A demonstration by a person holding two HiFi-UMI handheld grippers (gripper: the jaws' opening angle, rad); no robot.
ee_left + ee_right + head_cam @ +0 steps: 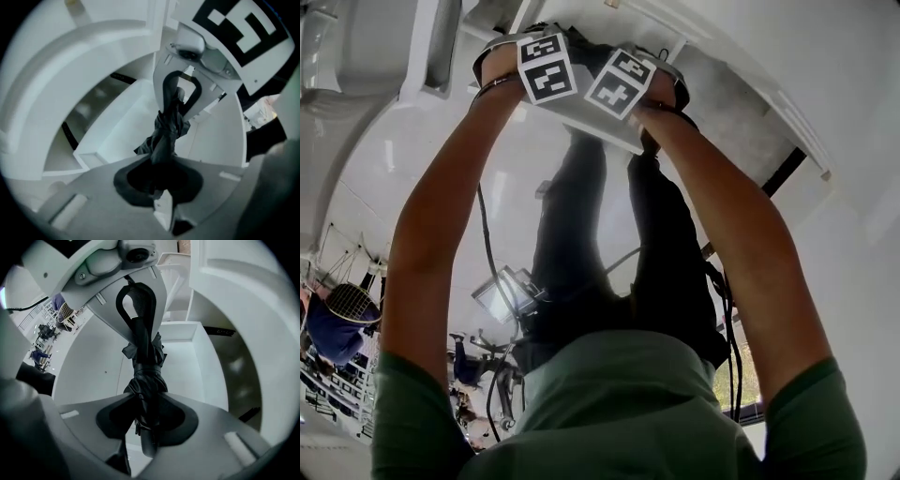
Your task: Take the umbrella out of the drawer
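A black folded umbrella point(168, 129) point(143, 364) stretches between my two grippers above the open white drawer point(117, 124) point(187, 357). My left gripper point(159, 183) is shut on one end of it, the cloth bunched between the dark pads. My right gripper point(145, 423) is shut on the other end, near the stubby handle tip. Each gripper view shows the other gripper at the top, with the umbrella's looped end before it. In the head view only the two marker cubes point(546, 67) point(621, 82) and the person's forearms show; the umbrella is hidden there.
White cabinet fronts curve around the drawer point(70, 70) point(243, 310). The person's dark trousers point(609, 244) and green shirt fill the lower head view. Cables point(487, 244) hang beside the legs. Equipment and people stand far off at the left point(337, 319).
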